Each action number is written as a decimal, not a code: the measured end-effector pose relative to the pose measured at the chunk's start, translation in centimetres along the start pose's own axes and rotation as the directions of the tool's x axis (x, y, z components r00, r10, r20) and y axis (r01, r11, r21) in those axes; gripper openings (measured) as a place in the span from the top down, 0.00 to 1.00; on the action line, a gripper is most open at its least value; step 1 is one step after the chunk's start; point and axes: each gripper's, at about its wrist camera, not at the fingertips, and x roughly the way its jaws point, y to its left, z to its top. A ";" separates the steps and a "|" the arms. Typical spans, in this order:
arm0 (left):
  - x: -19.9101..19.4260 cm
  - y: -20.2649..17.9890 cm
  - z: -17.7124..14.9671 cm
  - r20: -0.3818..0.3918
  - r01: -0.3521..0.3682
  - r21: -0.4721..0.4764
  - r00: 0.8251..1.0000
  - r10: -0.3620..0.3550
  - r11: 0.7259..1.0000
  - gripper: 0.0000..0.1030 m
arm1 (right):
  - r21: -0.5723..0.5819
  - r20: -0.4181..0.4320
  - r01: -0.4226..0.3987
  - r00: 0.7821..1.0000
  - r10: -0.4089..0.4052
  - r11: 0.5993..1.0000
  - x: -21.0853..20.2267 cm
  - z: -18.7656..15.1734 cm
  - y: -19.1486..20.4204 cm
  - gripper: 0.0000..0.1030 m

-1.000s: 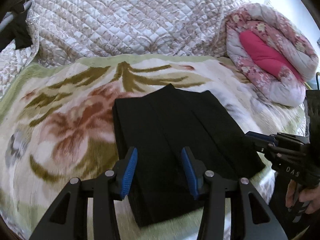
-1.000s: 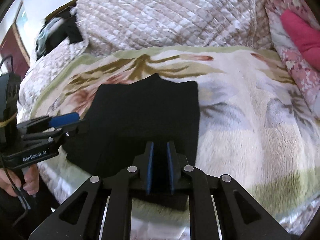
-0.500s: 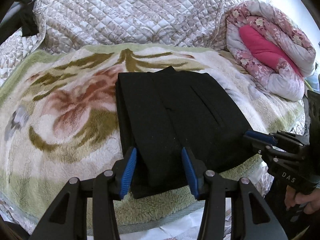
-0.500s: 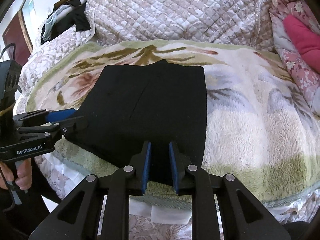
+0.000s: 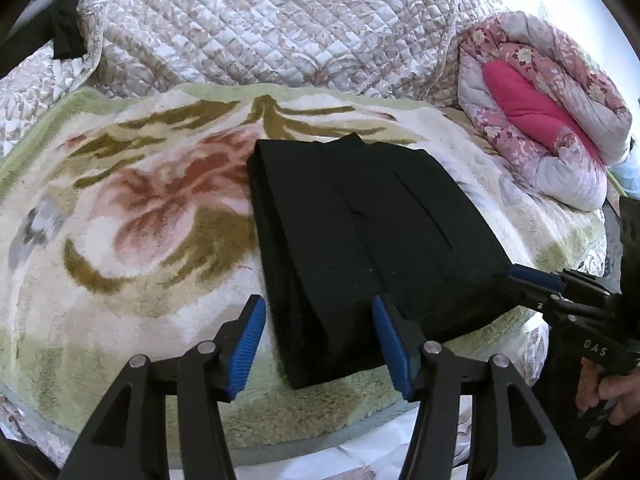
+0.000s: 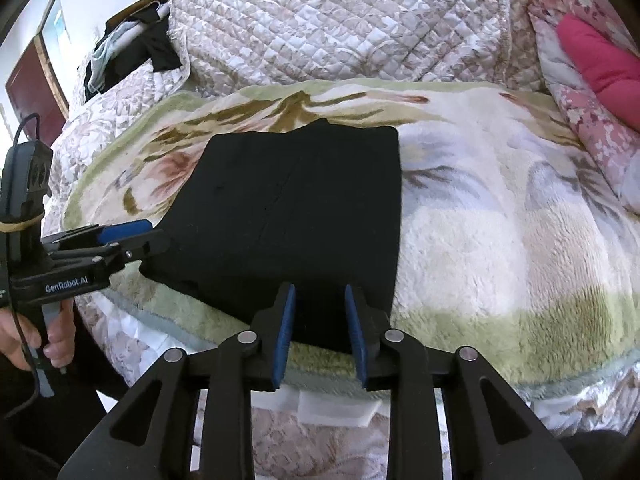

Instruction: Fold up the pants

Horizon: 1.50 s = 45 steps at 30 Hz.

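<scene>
**Folded pants on the blanket, both claws off**

Floral blanket (image 5: 152,216) covers the bed, with a quilt (image 5: 260,28) bunched behind it and a pink duvet (image 5: 544,128) rolled far right of the left claw. Black pants (image 5: 360,240) lie folded in a flat rectangle just ahead of both claws, at the blanket's near edge. Left claw (image 5: 318,336) is spread wide, gripping nothing, fingers either side of the fold's near left corner. Right claw (image 6: 320,330) is parted more narrowly, released, by the near right edge.
</scene>
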 end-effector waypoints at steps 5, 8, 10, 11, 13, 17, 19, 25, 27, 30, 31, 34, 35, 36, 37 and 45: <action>-0.8 0.6 -0.1 0.004 -0.013 -0.005 1.000 0.013 1.000 0.43 | 0.027 0.002 0.006 1.000 -0.006 1.000 -0.9 -0.3 -0.5 0.70; -1.4 0.8 0.1 0.009 -0.023 -0.011 1.000 0.023 1.000 0.44 | 0.050 0.000 0.003 1.000 -0.003 0.999 -1.3 -0.2 -0.7 0.70; -2.0 0.7 0.2 0.014 -0.025 -0.007 1.000 0.025 1.000 0.45 | 0.048 0.004 0.007 1.000 -0.007 0.999 -1.5 -0.1 -0.5 0.70; -2.2 0.6 0.2 0.018 -0.022 -0.005 1.000 0.022 1.000 0.45 | 0.045 0.009 0.007 1.000 -0.008 0.999 -1.6 0.0 -0.4 0.70; -2.7 0.2 0.2 0.026 -0.009 0.003 1.000 0.009 1.000 0.45 | 0.034 0.018 -0.001 1.000 0.001 0.999 -1.7 0.1 0.0 0.70; -3.1 -1.1 0.3 0.039 0.009 0.044 0.999 -0.011 0.999 0.45 | 0.016 0.026 -0.023 0.999 0.023 1.000 -1.6 0.2 0.8 0.70; -2.6 -1.4 0.1 0.027 0.010 0.059 1.000 -0.011 0.998 0.45 | 0.000 0.026 -0.023 0.999 0.023 1.000 -1.5 0.1 1.1 0.70; -0.4 -0.9 -0.9 -0.051 0.011 0.021 0.999 -0.009 1.000 0.43 | -0.024 -0.017 0.005 1.000 -0.006 1.000 -0.1 -0.3 1.3 0.70; -0.5 -1.1 -0.9 -0.049 0.005 0.030 0.999 -0.003 1.000 0.43 | -0.049 -0.022 0.025 0.999 -0.026 0.999 0.0 -0.2 1.7 0.70; -0.6 -1.1 -0.8 -0.050 0.007 0.027 0.999 -0.006 1.000 0.43 | -0.067 -0.027 0.040 0.999 -0.042 0.997 0.0 -0.2 1.9 0.70; -0.6 -1.1 -0.8 -0.051 0.007 0.025 0.999 -0.006 1.000 0.43 | -0.073 -0.028 0.044 0.999 -0.047 0.996 0.0 -0.3 2.0 0.70; -0.6 -1.0 -0.8 -0.052 0.011 0.021 0.999 -0.010 1.000 0.42 | -0.089 -0.029 0.053 0.998 -0.056 0.995 0.3 -0.4 2.0 0.70; -0.6 -1.0 -0.8 -0.053 0.012 0.020 0.999 -0.011 1.000 0.42 | -0.088 -0.029 0.054 0.998 -0.056 0.995 0.4 -0.4 1.9 0.69; -0.6 -1.0 -0.8 -0.055 0.015 0.015 0.998 -0.014 1.000 0.42 | -0.084 -0.031 0.055 0.998 -0.058 0.995 0.4 -0.4 1.8 0.69; -0.6 -1.0 -0.8 -0.056 0.016 0.012 0.998 -0.016 1.000 0.42 | -0.083 -0.033 0.057 0.998 -0.059 0.995 0.4 -0.3 1.9 0.69; -1.1 -1.1 -0.3 -0.047 -0.009 0.032 0.999 0.011 0.999 0.43 | -0.031 -0.005 0.048 0.999 -0.048 0.998 -1.1 0.5 1.5 0.69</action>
